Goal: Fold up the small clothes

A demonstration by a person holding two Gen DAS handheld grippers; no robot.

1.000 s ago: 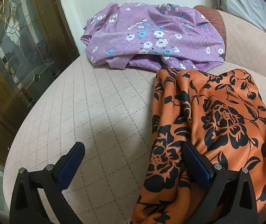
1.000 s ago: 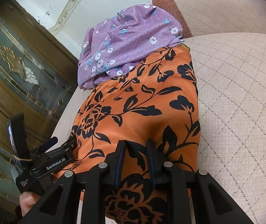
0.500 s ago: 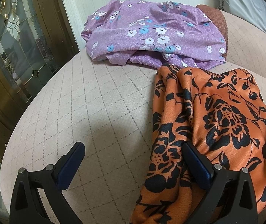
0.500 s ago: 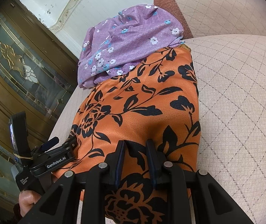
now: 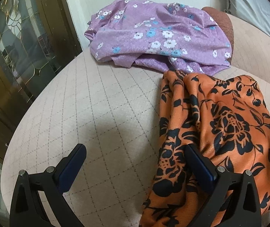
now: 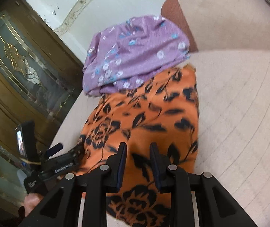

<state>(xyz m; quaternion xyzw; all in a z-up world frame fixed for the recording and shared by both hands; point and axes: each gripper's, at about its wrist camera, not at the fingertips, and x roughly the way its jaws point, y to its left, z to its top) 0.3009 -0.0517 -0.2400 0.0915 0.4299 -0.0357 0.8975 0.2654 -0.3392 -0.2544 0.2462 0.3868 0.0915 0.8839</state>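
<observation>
An orange cloth with black flowers [image 5: 220, 128] lies on a beige quilted cushion [image 5: 97, 113]; it also shows in the right wrist view [image 6: 146, 119]. My left gripper [image 5: 135, 162] is open, its right finger against the cloth's left edge, nothing between the jaws. My right gripper [image 6: 137, 160] is shut on a fold of the orange cloth at its near end. The left gripper shows at the lower left of the right wrist view [image 6: 59, 166]. A crumpled purple flowered cloth [image 5: 157, 36] lies behind the orange one, touching its far edge.
A dark wooden door with leaded glass [image 5: 12, 53] stands left of the cushion. A white wall [image 6: 74, 5] is behind. A brown-edged backrest [image 6: 229, 22] rises at the far right. A grey pillow [image 5: 256, 7] lies at the upper right.
The right gripper has lifted and pulled back with the orange cloth, which looks blurred. The left gripper has shifted slightly backward and stays open.
</observation>
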